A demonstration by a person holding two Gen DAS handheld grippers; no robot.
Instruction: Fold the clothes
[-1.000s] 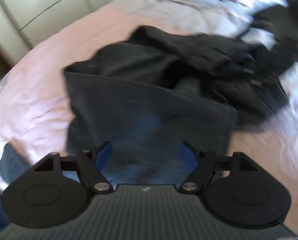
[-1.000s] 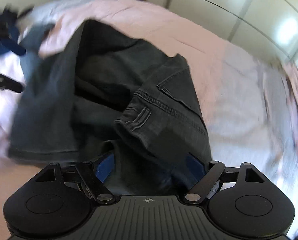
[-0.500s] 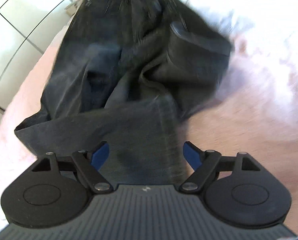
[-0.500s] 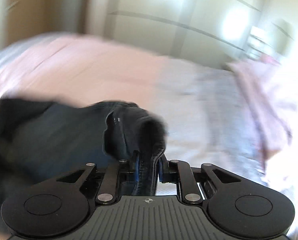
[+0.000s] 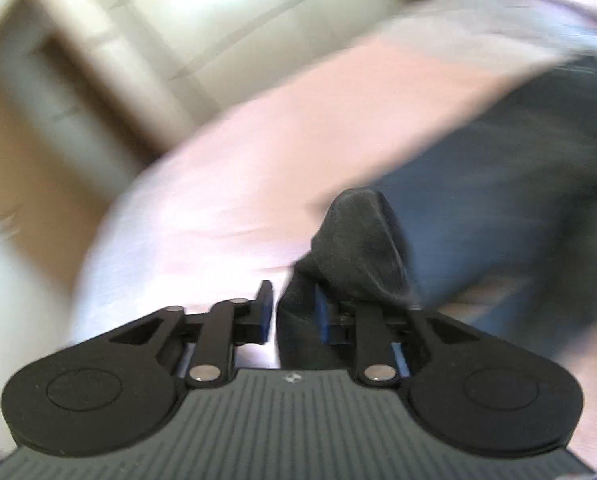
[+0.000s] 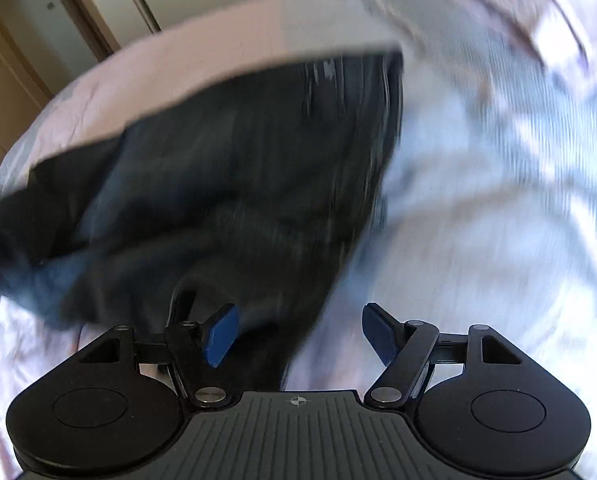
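Dark grey jeans (image 6: 234,184) lie spread on a pink and pale blue bed sheet (image 6: 478,200). My left gripper (image 5: 292,312) is shut on a bunched fold of the jeans (image 5: 358,248), which sticks up between its blue pads; the rest of the jeans trails off to the right in the left wrist view. My right gripper (image 6: 298,334) is open, its blue pads (image 6: 220,334) spread apart just above the near edge of the jeans. Both views are blurred by motion.
The bed sheet (image 5: 238,168) fills most of the left wrist view. White wardrobe doors (image 5: 202,24) and a wooden door frame (image 5: 30,128) stand beyond the bed. A wooden door frame (image 6: 2,80) is at the far left of the right wrist view.
My left gripper has gone from open to shut on a fold of the jeans and swung left. My right gripper has let go of the jeans and opened.
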